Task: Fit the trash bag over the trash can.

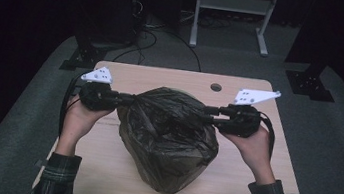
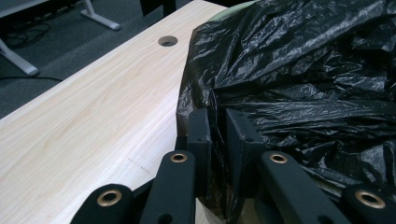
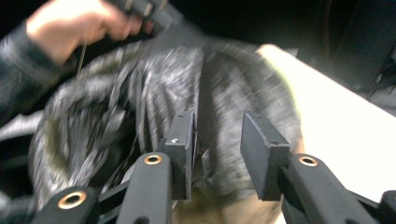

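A crumpled black plastic bag bulges in the middle of the light wooden table. My left gripper meets the bag's upper left edge. In the left gripper view its jaws stand nearly together with a fold of the bag pinched between them. At the bag's upper right edge is my right gripper. In the blurred right gripper view that gripper has its jaws apart, with the bag just beyond them. Farther off, the other hand holds the left gripper.
A round cable hole sits near the table's far edge. Bare wood lies on both sides of the bag. Beyond the table are grey carpet, a white desk frame, black stands and loose cables.
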Demonstrator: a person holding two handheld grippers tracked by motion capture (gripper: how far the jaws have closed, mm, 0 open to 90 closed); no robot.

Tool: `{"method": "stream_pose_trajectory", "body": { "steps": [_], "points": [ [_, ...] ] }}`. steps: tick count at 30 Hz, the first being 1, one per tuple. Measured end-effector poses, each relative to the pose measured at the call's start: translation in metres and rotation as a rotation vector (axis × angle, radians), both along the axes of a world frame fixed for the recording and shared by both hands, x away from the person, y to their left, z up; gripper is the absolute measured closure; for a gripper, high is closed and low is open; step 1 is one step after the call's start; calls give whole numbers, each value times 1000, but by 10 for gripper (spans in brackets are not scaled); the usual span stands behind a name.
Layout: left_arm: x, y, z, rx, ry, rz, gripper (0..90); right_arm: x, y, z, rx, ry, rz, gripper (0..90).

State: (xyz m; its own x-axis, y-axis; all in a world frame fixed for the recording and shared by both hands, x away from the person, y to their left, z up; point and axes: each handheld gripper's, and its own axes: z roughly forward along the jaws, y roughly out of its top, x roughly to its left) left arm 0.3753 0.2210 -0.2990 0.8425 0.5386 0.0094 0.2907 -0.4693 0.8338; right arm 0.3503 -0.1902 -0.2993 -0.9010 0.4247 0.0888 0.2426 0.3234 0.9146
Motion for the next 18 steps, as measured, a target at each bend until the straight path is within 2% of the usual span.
{"method": "stream_pose_trajectory", "body": {
  "steps": [2,4,6,7,9,11,12,16,18],
  "points": [
    [0,1,1,-5,2,2,802,7,-7,4,30,-6,-41,627],
    [0,0,1,-1,-1,2,802,19,-9,6,19,6,-73,616],
    [0,0,2,3,-3,-1,802,35,-7,4,2,42,-92,614],
    [0,0,2,11,-6,2,802,40,-6,3,-2,41,-100,611],
    [1,1,1,18,-8,9,803,52,-12,-1,69,54,-109,598],
    [2,3,1,23,-8,19,803,54,-22,0,134,54,-102,596],
    [3,5,1,26,-7,20,803,54,-27,1,151,47,-117,597],
    [6,8,-1,32,-5,41,809,55,-37,6,127,36,-146,599],
    [8,9,-1,44,-9,52,821,56,-38,7,143,36,-148,600]
  ]
}}
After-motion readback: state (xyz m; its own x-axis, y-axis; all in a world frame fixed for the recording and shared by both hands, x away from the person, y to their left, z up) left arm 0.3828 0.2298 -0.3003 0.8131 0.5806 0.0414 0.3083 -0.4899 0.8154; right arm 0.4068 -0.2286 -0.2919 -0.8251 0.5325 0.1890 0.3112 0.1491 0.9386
